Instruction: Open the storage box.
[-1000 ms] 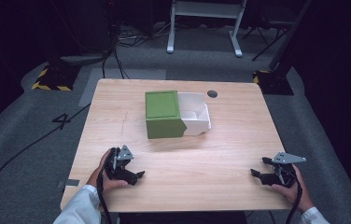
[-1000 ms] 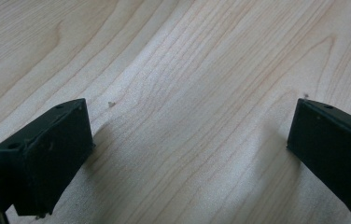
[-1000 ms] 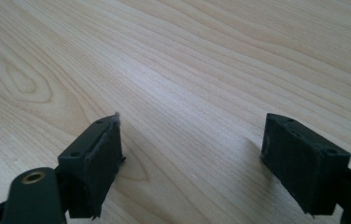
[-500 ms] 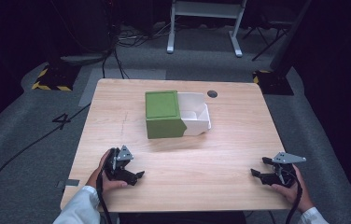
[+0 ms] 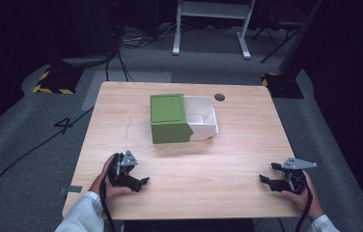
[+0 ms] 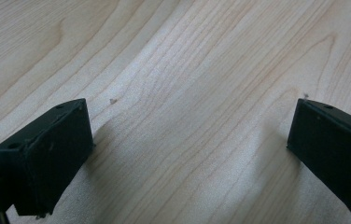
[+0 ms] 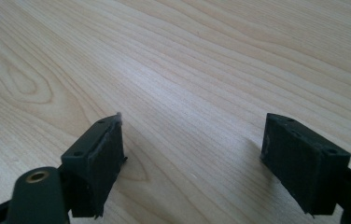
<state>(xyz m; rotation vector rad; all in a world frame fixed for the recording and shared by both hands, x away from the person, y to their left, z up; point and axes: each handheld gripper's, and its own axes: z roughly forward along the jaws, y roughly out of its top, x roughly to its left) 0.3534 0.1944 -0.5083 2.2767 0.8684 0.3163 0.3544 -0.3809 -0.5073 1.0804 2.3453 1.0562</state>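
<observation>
On the counter (image 5: 228,159) sits one box: a green sleeve (image 5: 169,118) with a white tray (image 5: 202,118) pulled out rightward, apparently empty. Two grippers rest near the front edge, left gripper (image 5: 141,182) and right gripper (image 5: 265,173), both spread open on bare wood, well apart from the box.

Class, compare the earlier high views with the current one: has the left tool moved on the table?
No. The left tool sits at the same spot near the table's near-left corner, equally far from the green box.
</observation>
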